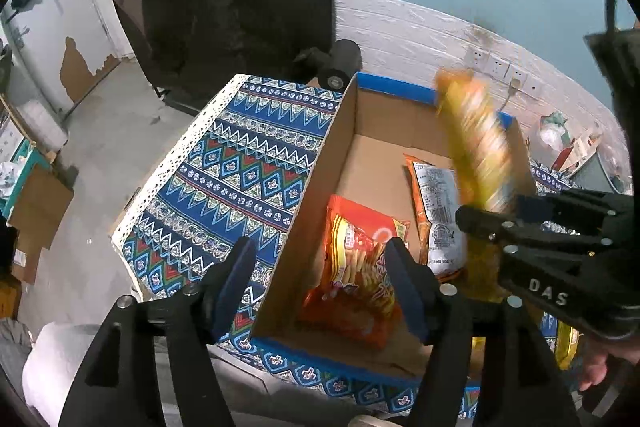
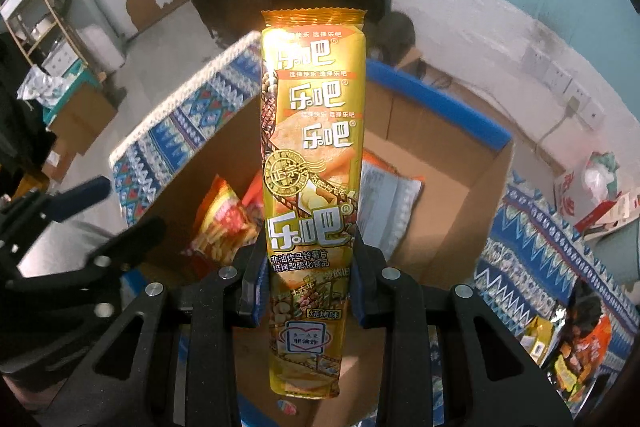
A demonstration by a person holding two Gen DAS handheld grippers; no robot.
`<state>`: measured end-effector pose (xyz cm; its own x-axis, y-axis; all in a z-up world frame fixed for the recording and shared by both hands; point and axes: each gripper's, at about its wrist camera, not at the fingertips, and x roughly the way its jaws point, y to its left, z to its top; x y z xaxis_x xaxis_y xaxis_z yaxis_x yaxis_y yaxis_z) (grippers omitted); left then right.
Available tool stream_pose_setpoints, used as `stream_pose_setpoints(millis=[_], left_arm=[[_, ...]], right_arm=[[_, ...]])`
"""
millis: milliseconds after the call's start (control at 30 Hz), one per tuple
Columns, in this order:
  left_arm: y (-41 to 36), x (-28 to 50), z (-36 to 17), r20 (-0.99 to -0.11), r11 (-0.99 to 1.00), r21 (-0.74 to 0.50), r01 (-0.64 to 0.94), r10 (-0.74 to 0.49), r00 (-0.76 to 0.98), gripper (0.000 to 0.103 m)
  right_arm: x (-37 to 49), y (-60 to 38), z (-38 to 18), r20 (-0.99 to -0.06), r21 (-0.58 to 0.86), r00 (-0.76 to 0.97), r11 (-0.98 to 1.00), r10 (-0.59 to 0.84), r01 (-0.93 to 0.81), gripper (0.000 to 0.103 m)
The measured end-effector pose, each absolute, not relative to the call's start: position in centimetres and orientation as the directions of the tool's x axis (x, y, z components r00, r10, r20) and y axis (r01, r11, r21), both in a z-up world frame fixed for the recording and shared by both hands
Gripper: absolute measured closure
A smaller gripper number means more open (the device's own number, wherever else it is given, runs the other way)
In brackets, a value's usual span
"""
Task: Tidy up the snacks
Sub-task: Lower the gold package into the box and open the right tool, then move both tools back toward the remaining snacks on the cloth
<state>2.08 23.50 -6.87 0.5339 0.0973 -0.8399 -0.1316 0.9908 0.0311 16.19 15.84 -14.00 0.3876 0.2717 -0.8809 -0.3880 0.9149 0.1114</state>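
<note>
My right gripper [image 2: 308, 291] is shut on a long yellow chip packet [image 2: 310, 163] and holds it above an open cardboard box [image 2: 448, 163]. In the left wrist view the packet [image 1: 476, 147] is blurred over the box [image 1: 344, 147], with the right gripper [image 1: 492, 223] entering from the right. Inside the box lie a red-orange snack bag [image 1: 360, 267] and an orange bag with a white label [image 1: 436, 211]. My left gripper [image 1: 320, 287] is open and empty, straddling the box's left wall near its front corner. It also shows at the left of the right wrist view [image 2: 116, 207].
The box stands on a table with a blue patterned cloth [image 1: 240, 163]. More snack bags [image 2: 576, 339] lie on the cloth at the right. A white paper roll [image 1: 52, 367] sits at the lower left. Cartons and shelves stand on the floor to the left. Wall sockets [image 1: 508, 71] are behind.
</note>
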Motion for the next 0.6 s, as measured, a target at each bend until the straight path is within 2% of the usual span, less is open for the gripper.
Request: stream_pose_setpoints(millis=[133,300,467,600], left_arm=[[23.0,2.1,-6.7,-0.840,0.992,0.035,-0.118,0.093,0.535,0.031],[21.9,2.0,-6.6,-0.848,0.996,0.006,-0.092,0.054,0.527,0.031],[20.0,1.9,-6.0,-0.849,0.999,-0.003,-0.049,0.023,0.528,0.031],[17.9,1.5,-5.4,-0.847,1.000,-0.015,0.000,-0.013,0.532,0.031]], right_arm=[[16.0,15.5,-13.8,-0.879,0.106,0.396,0.920,0.264,-0.378,0.064],[15.2,14.6,-12.5,-0.864,0.094,0.429,0.921,0.264,-0.377,0.041],[13.9,12.8,-11.3,-0.856,0.064,0.455,0.924,0.245,-0.377,0.039],[12.7,10.6,-10.8,-0.856,0.030,0.472,0.931,0.212,-0.363,0.033]])
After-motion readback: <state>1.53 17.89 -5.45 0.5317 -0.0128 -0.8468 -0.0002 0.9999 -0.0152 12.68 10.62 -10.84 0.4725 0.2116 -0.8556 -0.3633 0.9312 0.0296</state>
